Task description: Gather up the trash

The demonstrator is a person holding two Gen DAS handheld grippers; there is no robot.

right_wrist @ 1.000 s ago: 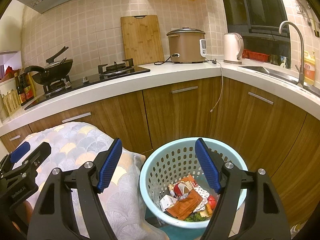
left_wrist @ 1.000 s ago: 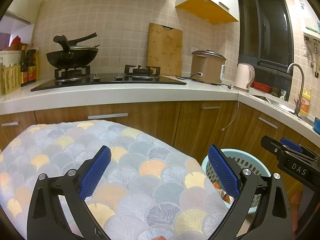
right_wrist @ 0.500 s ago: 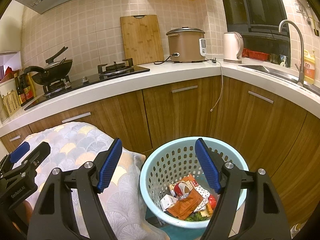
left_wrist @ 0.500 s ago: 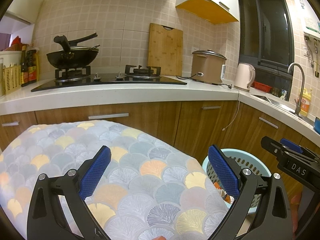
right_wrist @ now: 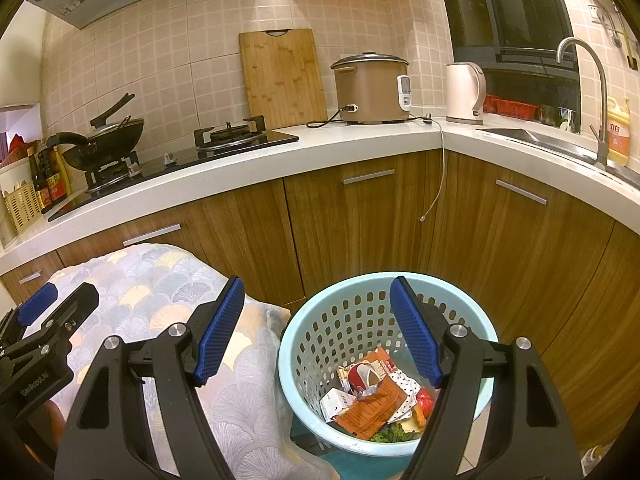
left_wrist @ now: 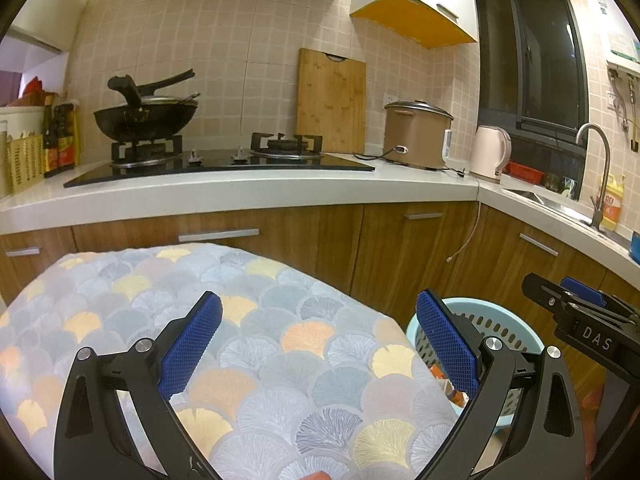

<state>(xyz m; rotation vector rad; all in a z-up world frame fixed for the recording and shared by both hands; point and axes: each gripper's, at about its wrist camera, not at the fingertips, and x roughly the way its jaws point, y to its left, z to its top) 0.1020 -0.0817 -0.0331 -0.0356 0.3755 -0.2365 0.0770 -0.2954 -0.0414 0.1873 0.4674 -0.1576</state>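
Two pairs of tongs hang side by side in a small corner kitchen. Using the pale blue perforated basket [right_wrist: 384,364] on the floor as the landmark: the right tongs [right_wrist: 316,332] hover just above its near rim, blue pads spread wide with nothing between them and touching nothing. To the basket's left, touching or nearly touching its wall, is a low surface draped in a cloth with a fan-scale pattern [left_wrist: 248,344] in grey, yellow and peach; its top is bare and gives open room. The left tongs [left_wrist: 318,344] hover over this cloth, also spread wide and empty, with the basket's rim [left_wrist: 500,312] showing past the right pad.

Inside the basket lies the trash [right_wrist: 376,396]: an orange-brown crumpled wrapper, a white carton, a red and white packet, dotted paper, something red, and green leaves at the bottom. The heap fills only the bottom.

Behind the basket, wooden cabinet doors [right_wrist: 360,220] close off the space, wrapping round the corner to its right. Above them runs the white bench [right_wrist: 280,156], carrying a stove with a black wok [right_wrist: 104,140], an upright cutting board [right_wrist: 282,76], a brown rice cooker [right_wrist: 372,86] and a white kettle [right_wrist: 464,92]. A cord [right_wrist: 440,168] dangles from the bench edge down the cabinet front. Farthest right of the basket is the sink's tap [right_wrist: 588,92].
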